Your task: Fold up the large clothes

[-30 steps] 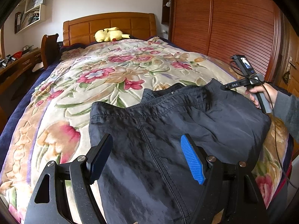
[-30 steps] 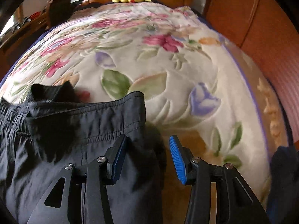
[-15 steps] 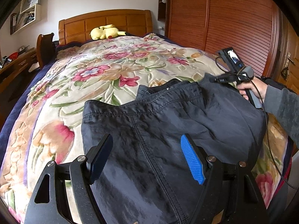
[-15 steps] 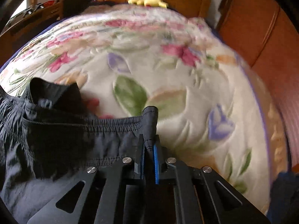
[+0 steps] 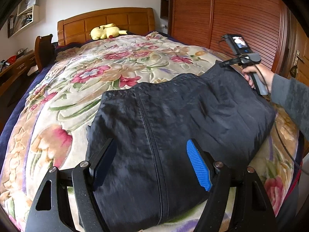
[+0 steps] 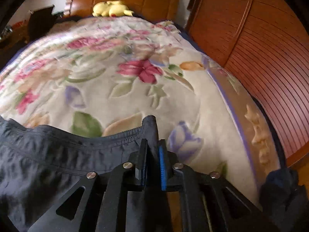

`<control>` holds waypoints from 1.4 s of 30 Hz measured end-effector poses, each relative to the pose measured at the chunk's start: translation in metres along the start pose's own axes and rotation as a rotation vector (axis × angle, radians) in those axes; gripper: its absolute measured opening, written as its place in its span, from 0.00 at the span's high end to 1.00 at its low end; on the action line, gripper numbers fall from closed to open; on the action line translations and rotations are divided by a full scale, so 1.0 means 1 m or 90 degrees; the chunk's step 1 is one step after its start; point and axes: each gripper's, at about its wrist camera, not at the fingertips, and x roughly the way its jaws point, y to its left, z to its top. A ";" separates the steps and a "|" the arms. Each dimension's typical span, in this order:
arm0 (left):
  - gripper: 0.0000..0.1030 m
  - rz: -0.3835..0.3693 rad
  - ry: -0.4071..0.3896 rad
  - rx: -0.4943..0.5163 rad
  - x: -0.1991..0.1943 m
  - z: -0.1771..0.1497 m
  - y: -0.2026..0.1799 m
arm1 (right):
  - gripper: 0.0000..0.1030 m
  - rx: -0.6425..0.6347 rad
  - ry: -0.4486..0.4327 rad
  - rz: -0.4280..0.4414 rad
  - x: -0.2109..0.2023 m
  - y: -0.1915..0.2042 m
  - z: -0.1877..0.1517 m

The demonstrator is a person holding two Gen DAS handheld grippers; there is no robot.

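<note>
A large dark navy garment [image 5: 173, 119] lies folded on the near part of the floral bed cover [image 5: 100, 71]. My left gripper [image 5: 150, 162] is open and hovers just above the garment's near left part, with nothing between its pads. My right gripper [image 6: 152, 158] is shut on the garment's far right corner [image 6: 150, 127] at the elastic hem and holds it raised off the cover. The left wrist view shows that gripper [image 5: 227, 63] in a hand at the garment's right corner. The rest of the garment [image 6: 48, 154] spreads to the left below.
A yellow plush toy [image 5: 106, 31] lies by the wooden headboard [image 5: 104, 22]. A red-brown slatted wardrobe [image 5: 231, 13] stands along the bed's right side. A chair [image 5: 43, 48] and desk [image 5: 13, 65] stand at the left. A cable [image 5: 285, 147] hangs from the right gripper.
My right gripper closed on the garment's right corner and lifted it up and away from me. The garment's far edge has risen. My left gripper stayed open above the cloth.
</note>
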 end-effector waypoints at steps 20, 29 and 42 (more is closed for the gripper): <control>0.26 -0.001 0.008 0.001 -0.017 -0.015 -0.003 | 0.62 -0.105 0.007 0.170 -0.159 -0.030 -0.177; 0.26 0.011 0.022 0.001 -0.024 -0.035 0.000 | 0.61 -0.005 0.033 0.129 -0.162 -0.100 -0.224; 0.26 0.040 0.030 -0.031 -0.036 -0.060 0.023 | 0.37 0.075 0.080 0.125 -0.145 -0.111 -0.228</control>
